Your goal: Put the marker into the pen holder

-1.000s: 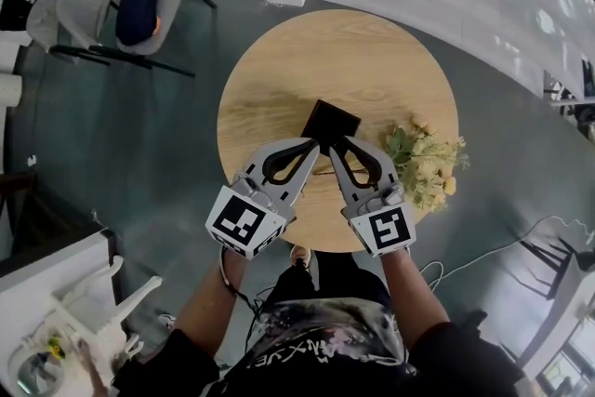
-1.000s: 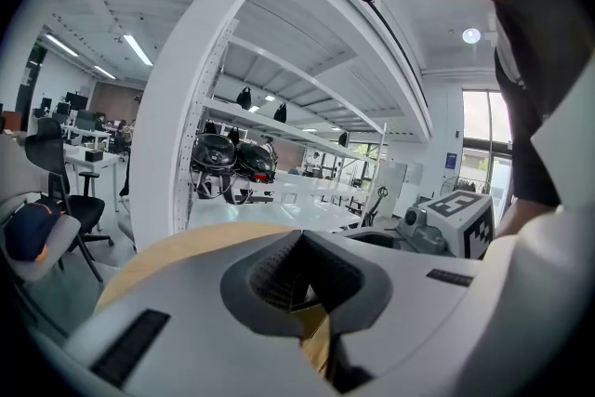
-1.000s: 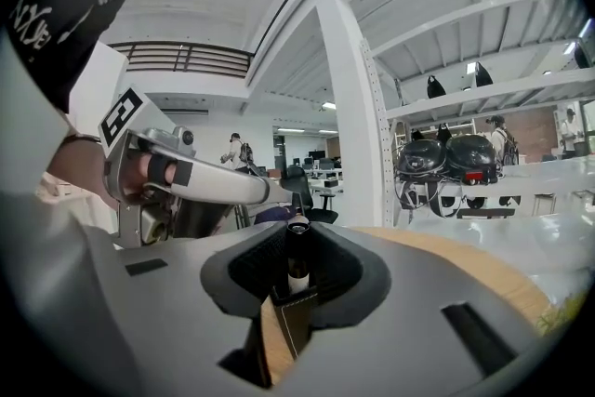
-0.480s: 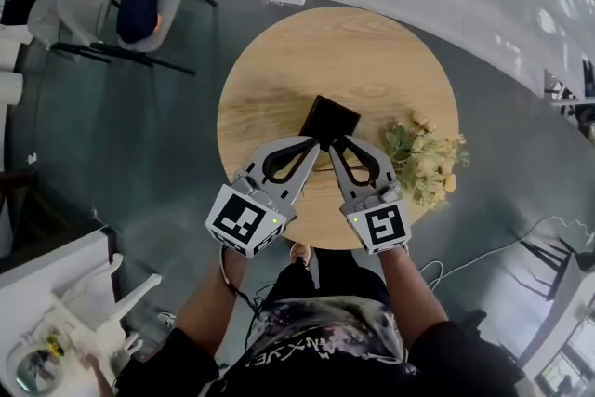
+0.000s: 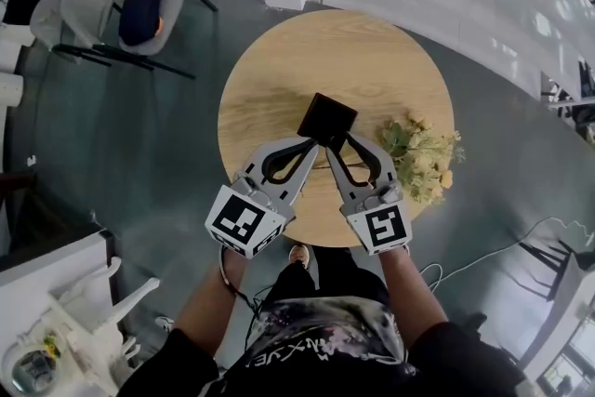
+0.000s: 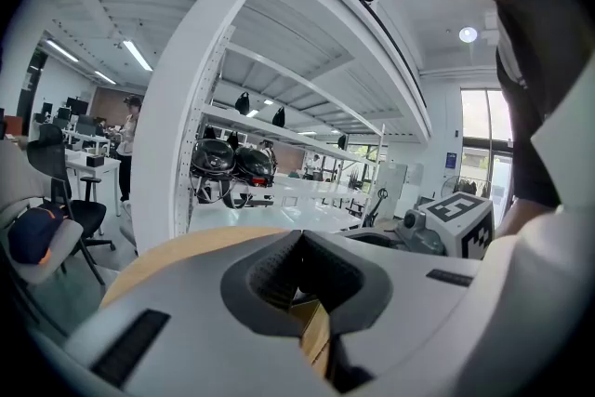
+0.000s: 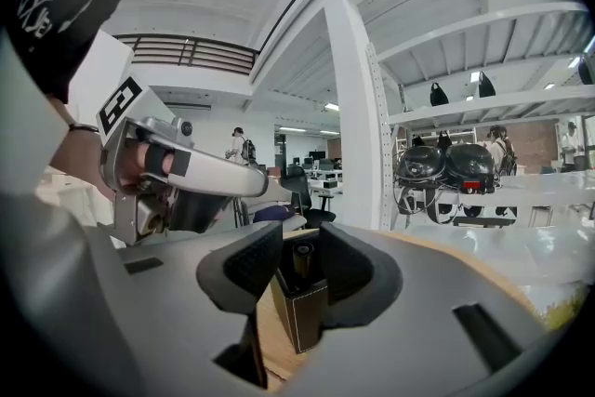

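Right gripper view: marker [image 7: 302, 261] stands in the pen holder [image 7: 303, 319] near the tabletop's [image 5: 279, 79] middle. The right gripper's [image 7: 302, 244] 2 jaws have just opened and stand clear of it. The left gripper [image 6: 299, 242] clamps the pen holder's wall.

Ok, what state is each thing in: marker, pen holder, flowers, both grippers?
Dark marker: upright in the holder, untouched by pads.
Dark square stitched pen holder: upright on round wooden table, between right jaws.
Right gripper: open, jaws have just been opening.
Left gripper: jaw tips together; grip on the holder unclear.
Yellow flower bunch: lying at the table's edge.
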